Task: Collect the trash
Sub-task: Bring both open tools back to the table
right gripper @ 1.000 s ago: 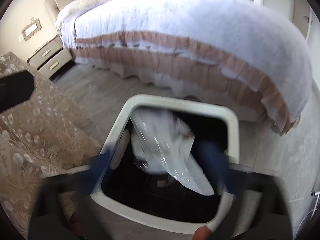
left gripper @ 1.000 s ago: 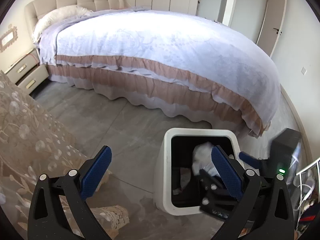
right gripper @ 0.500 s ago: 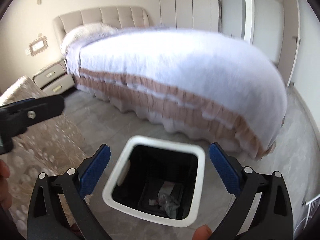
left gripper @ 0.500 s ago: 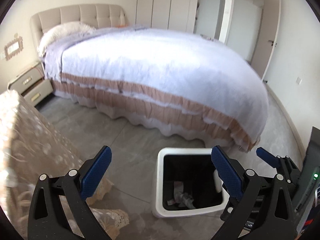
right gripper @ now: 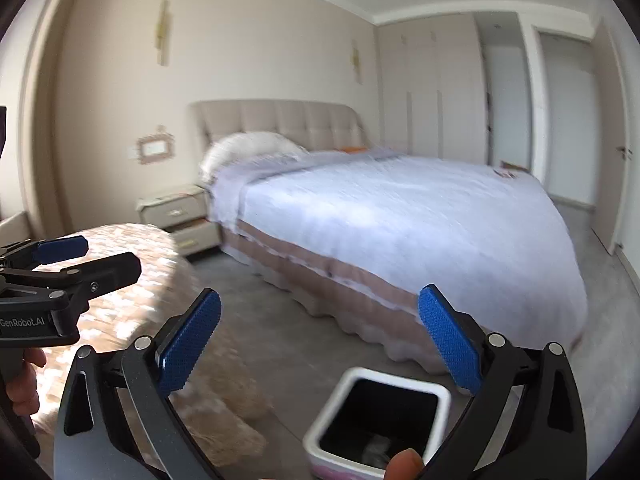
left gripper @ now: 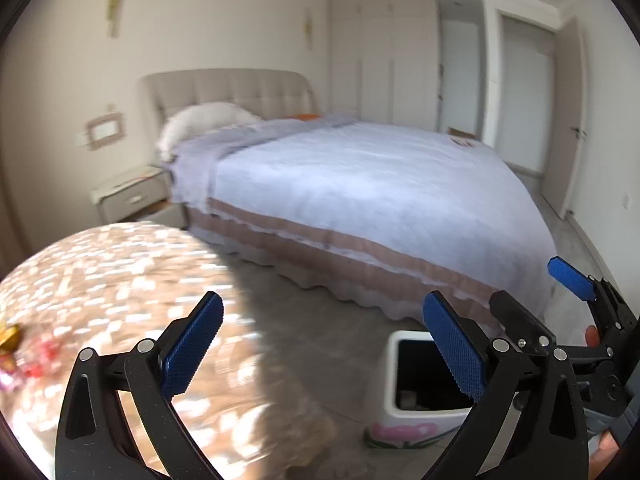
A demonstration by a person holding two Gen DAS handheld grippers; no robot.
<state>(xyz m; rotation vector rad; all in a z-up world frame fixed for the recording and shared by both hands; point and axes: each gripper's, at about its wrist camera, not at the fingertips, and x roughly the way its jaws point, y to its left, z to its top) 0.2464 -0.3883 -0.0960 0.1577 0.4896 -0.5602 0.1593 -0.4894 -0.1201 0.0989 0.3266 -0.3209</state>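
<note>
A white square trash bin point(left gripper: 386, 396) point(right gripper: 332, 424) with a dark inside stands on the grey floor by the bed. Crumpled trash point(right gripper: 374, 450) lies at its bottom. My left gripper point(left gripper: 322, 346) is open and empty, raised above the floor between the round table and the bin. My right gripper point(right gripper: 320, 342) is open too, holding nothing, above and just behind the bin. In the left wrist view the right gripper point(left gripper: 532, 300) shows at the right edge. In the right wrist view the left gripper point(right gripper: 86, 260) reaches in from the left.
A round table with a lace cloth point(left gripper: 104, 292) point(right gripper: 132, 248) sits at the left, with small items point(left gripper: 10, 340) at its edge. A big bed with a pale cover point(left gripper: 360, 184) point(right gripper: 400, 216), a nightstand point(left gripper: 132, 196) and wardrobes point(right gripper: 432, 92) fill the room behind.
The white wrapper that the right gripper held over the bin has dropped in. Both grippers have risen and tilted up, so the bin now sits low and the room's far wall shows.
</note>
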